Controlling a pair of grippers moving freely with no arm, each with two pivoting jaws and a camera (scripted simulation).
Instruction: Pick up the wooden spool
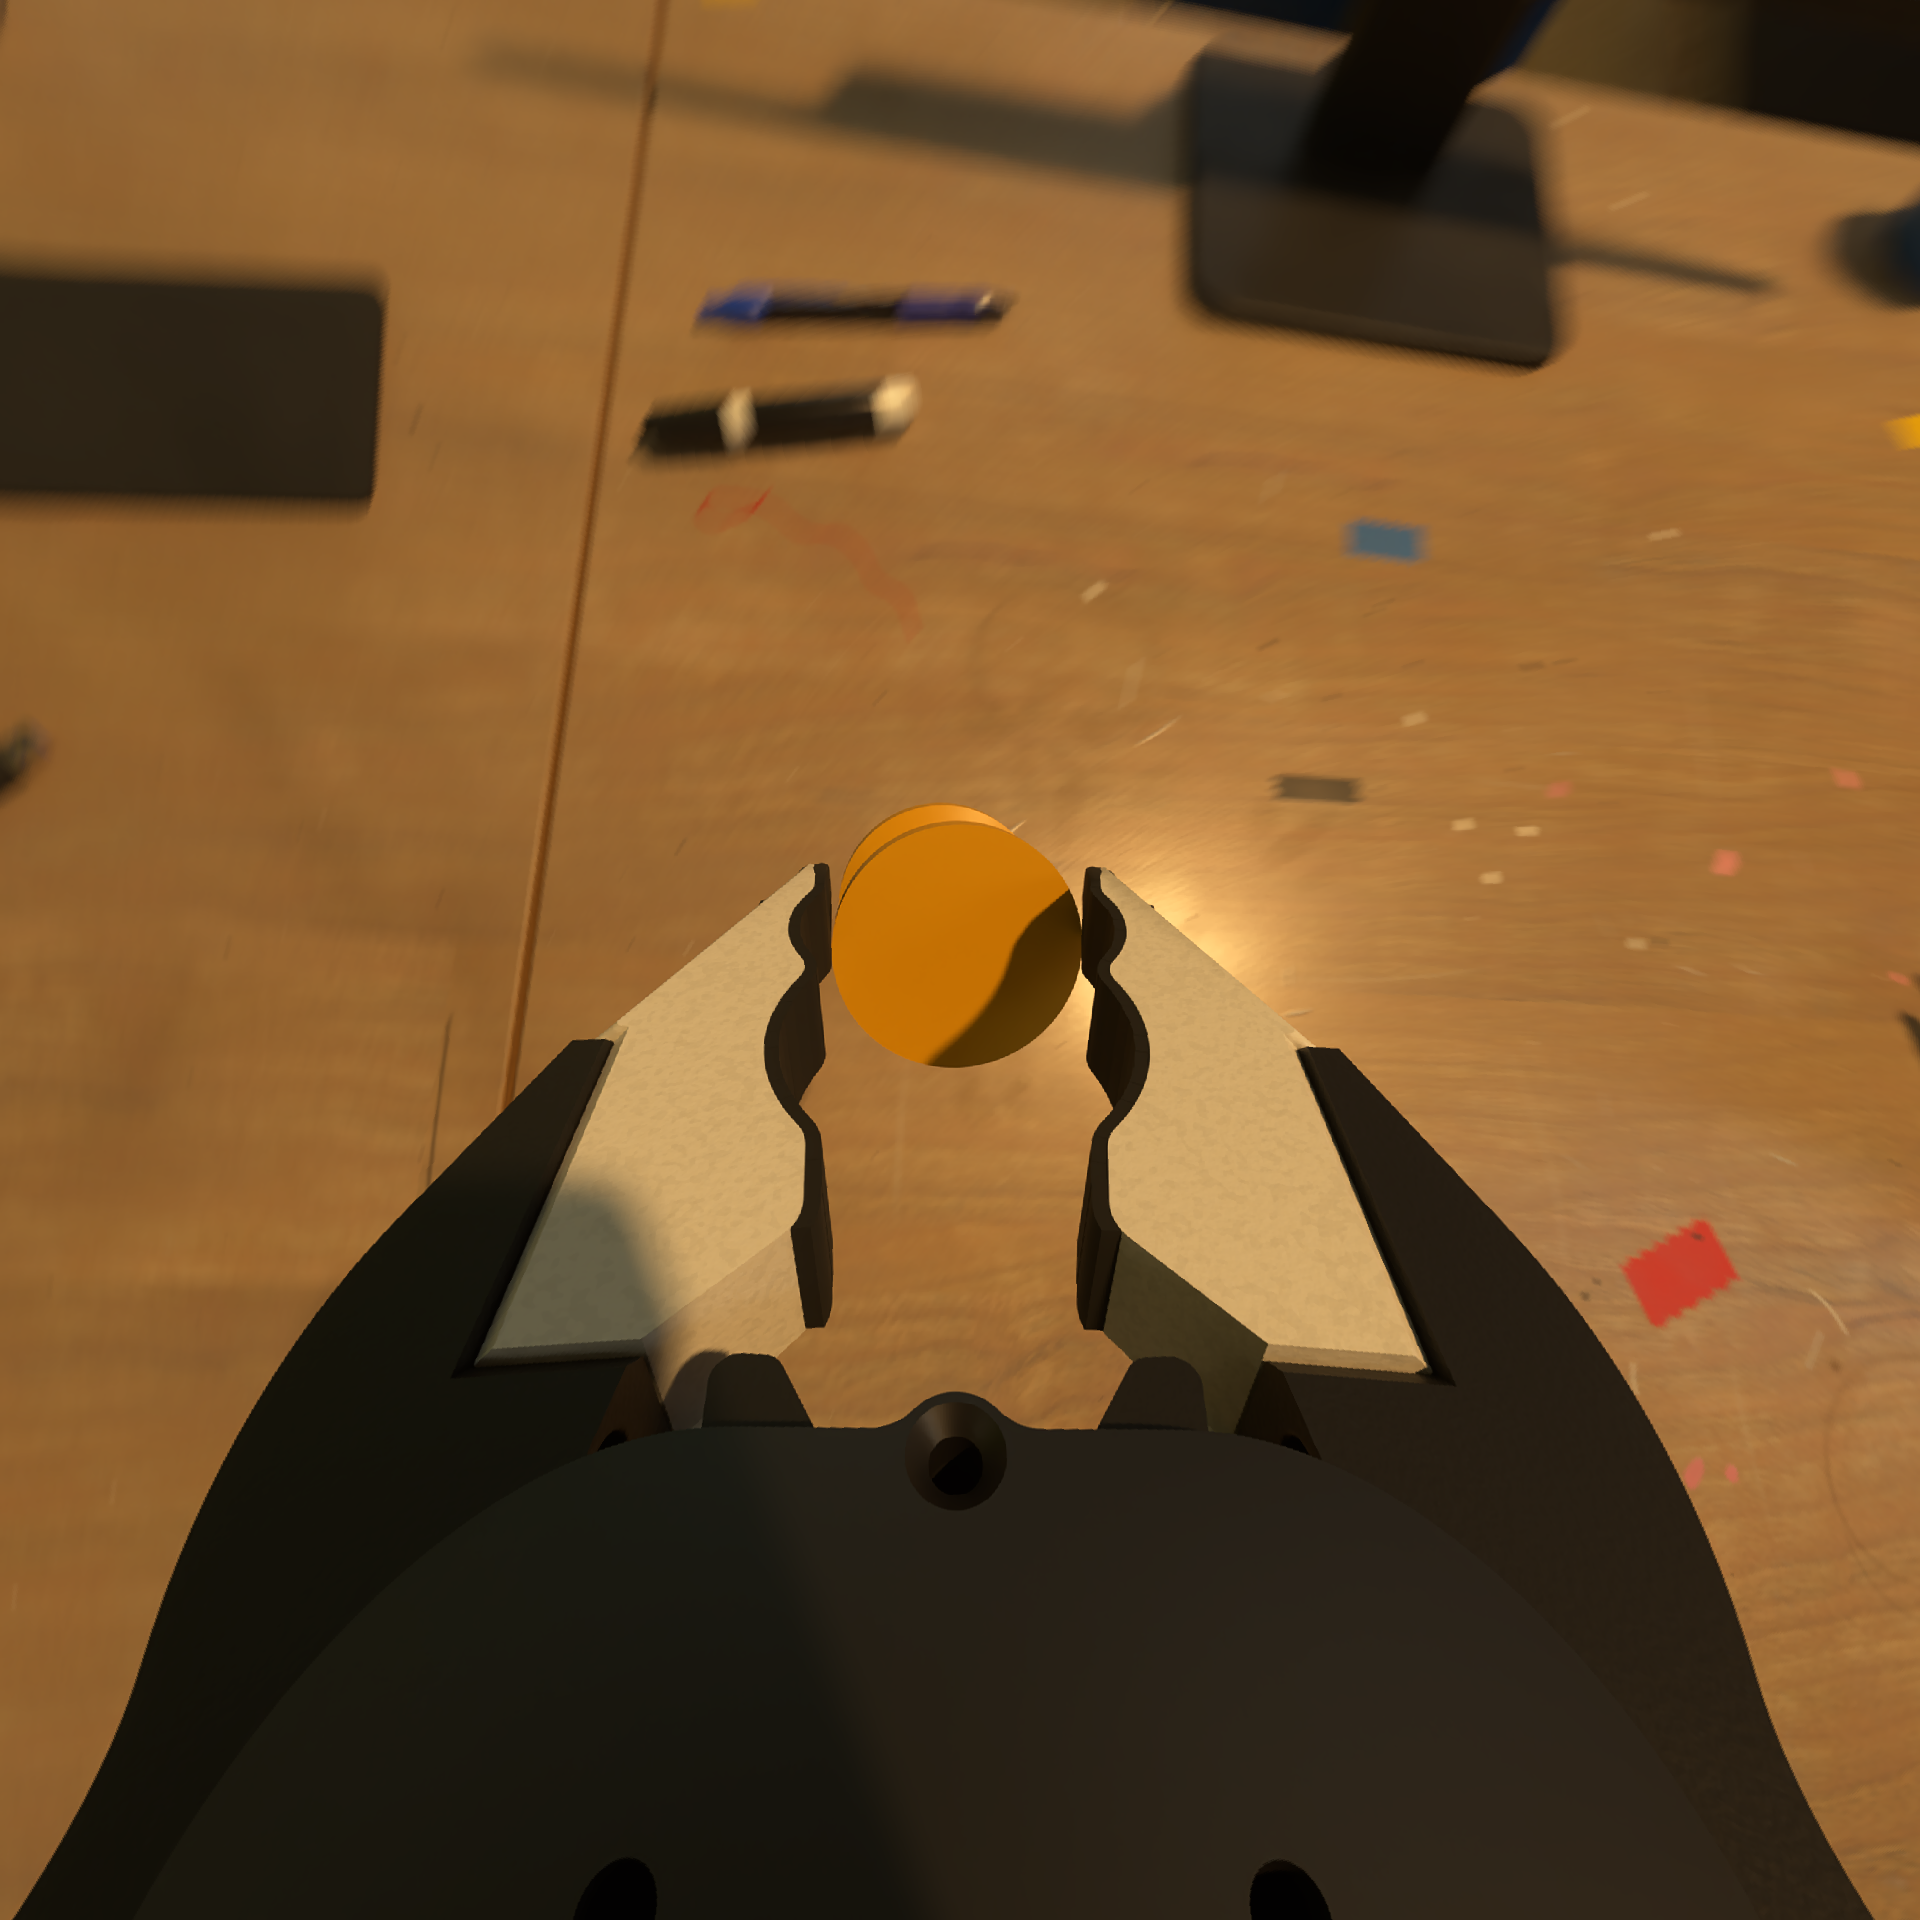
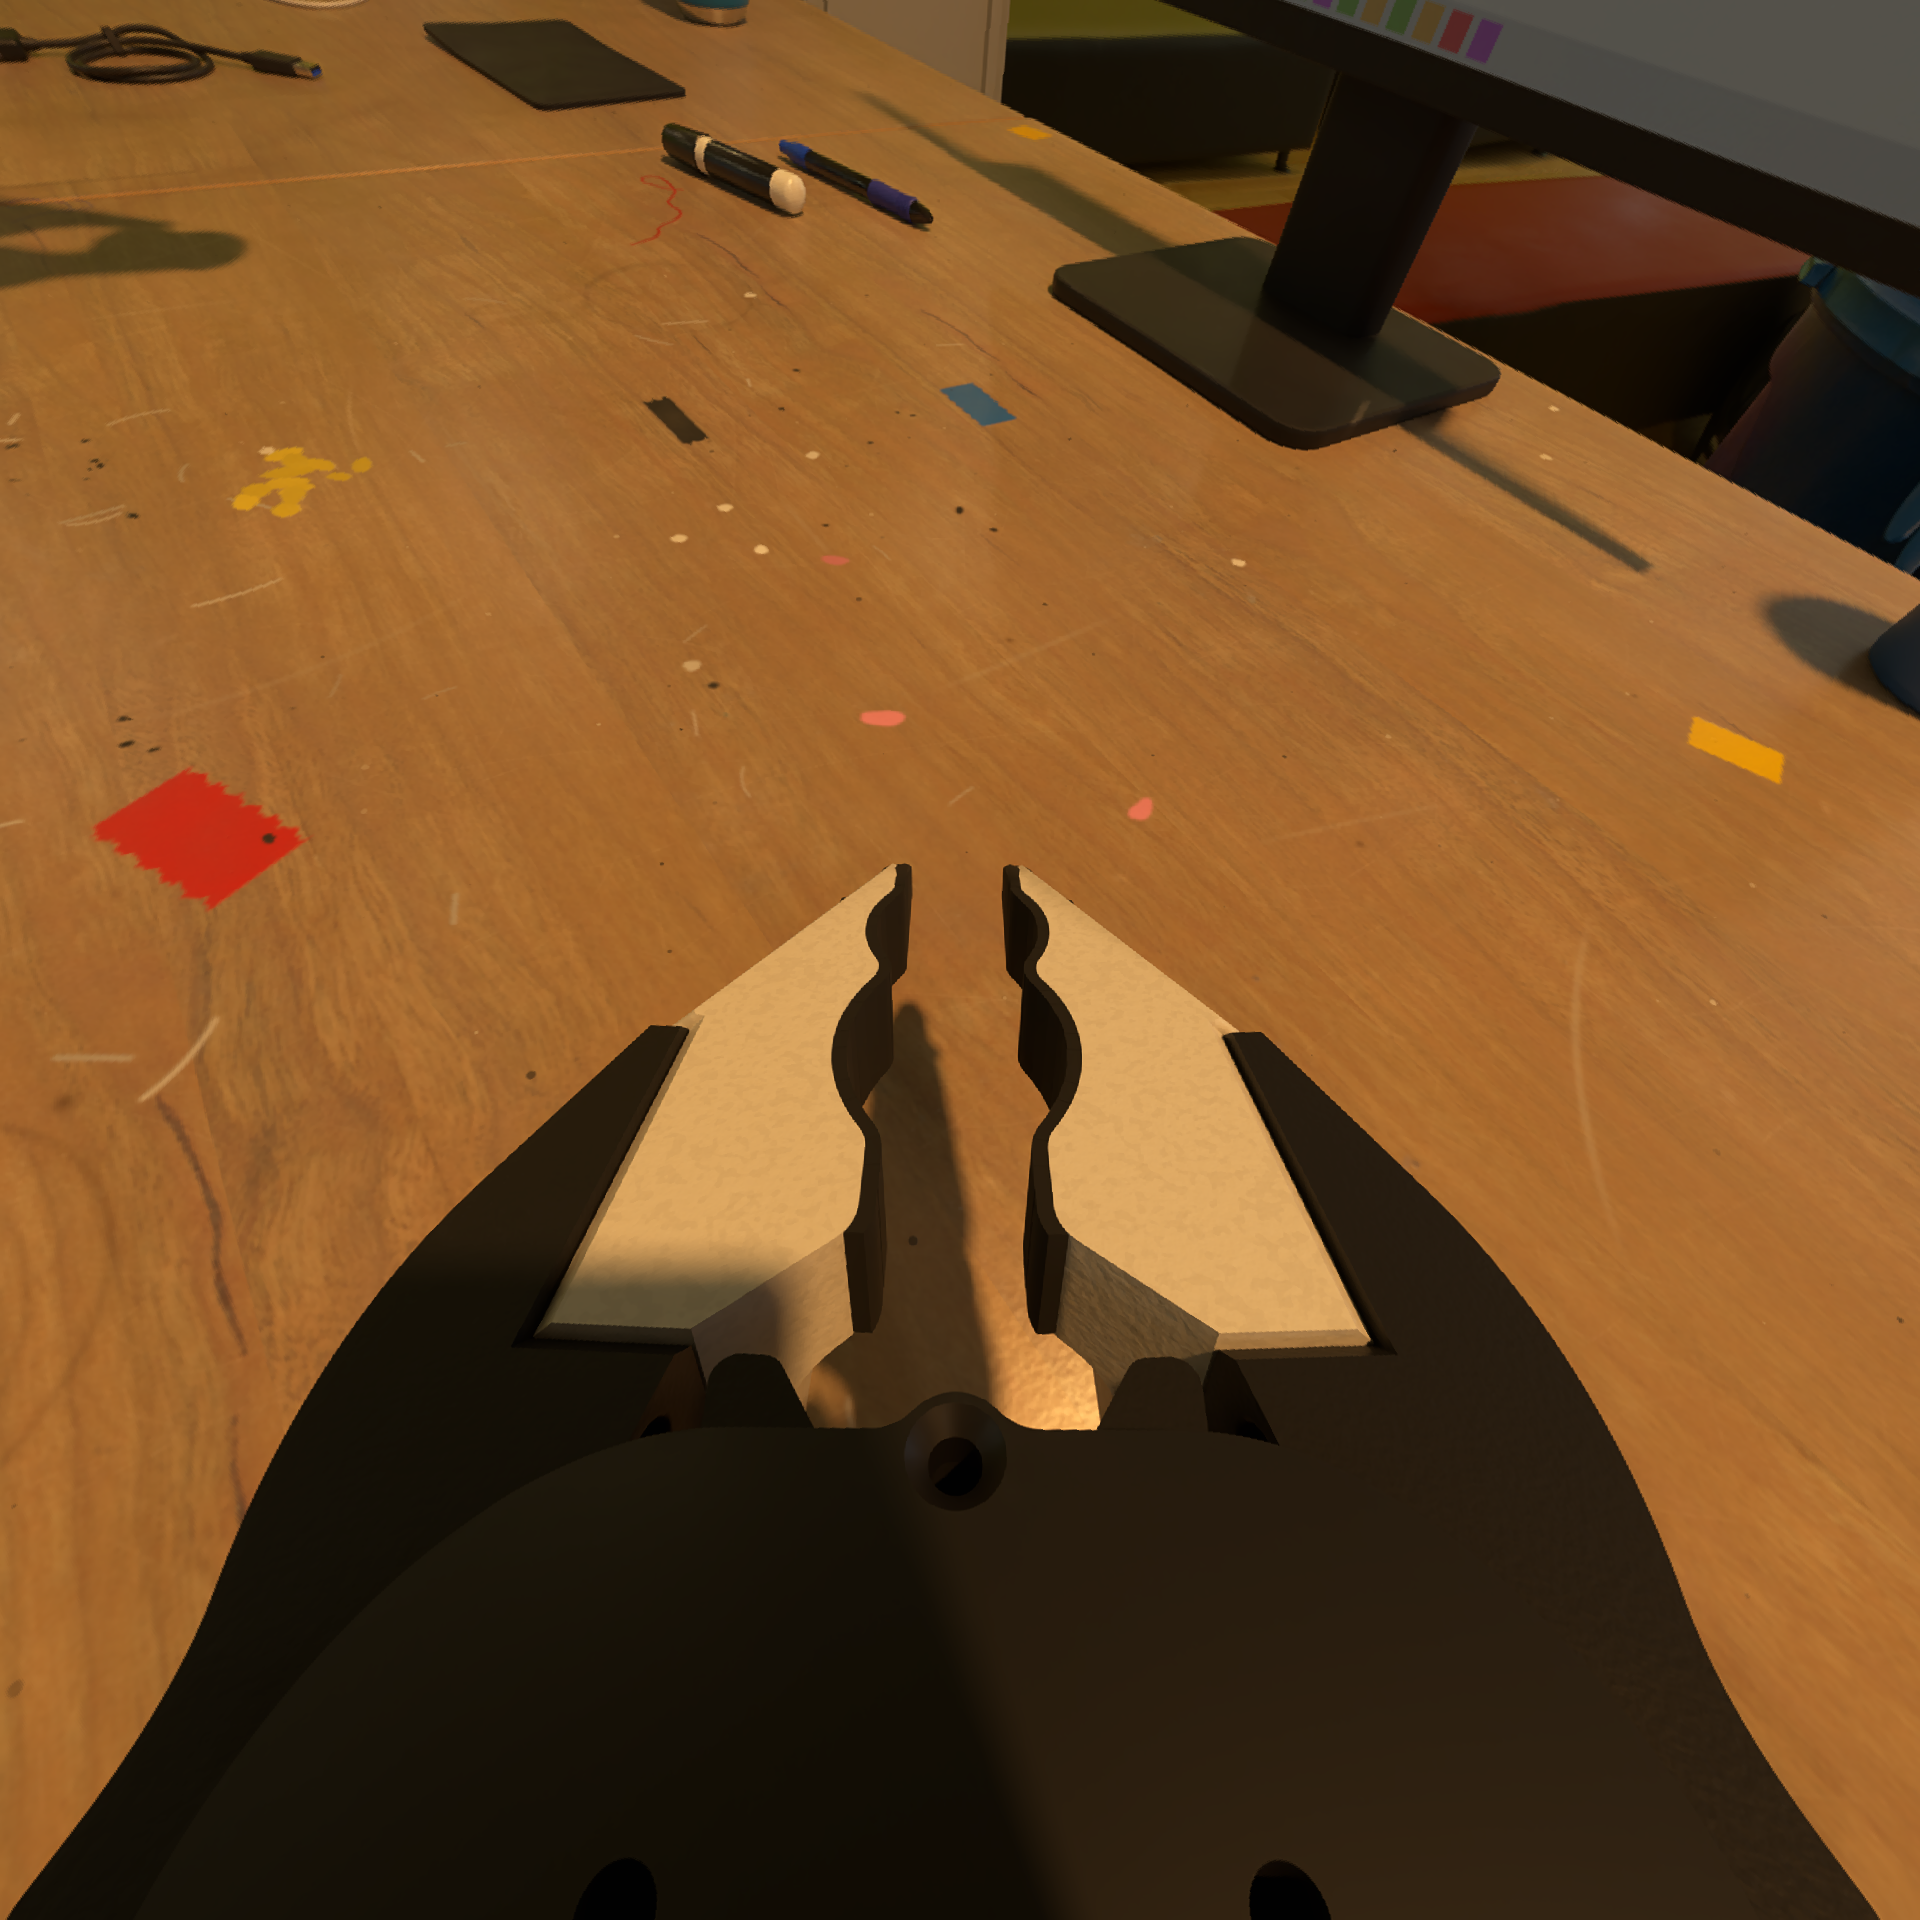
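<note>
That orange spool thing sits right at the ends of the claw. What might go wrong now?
The wooden spool is pinched only at the very tips of the left gripper, not deeper in the fingers' curved notches, so it may slip out. It is round and held by its rim, so it might twist or roll free. If dropped, it could roll along the table toward the black marker.

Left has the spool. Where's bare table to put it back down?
Bare wood lies ahead of the right gripper, between the red patch and yellow tape. It's crowded farther off: marker, pen, monitor base. The left gripper grips the spool.
</note>
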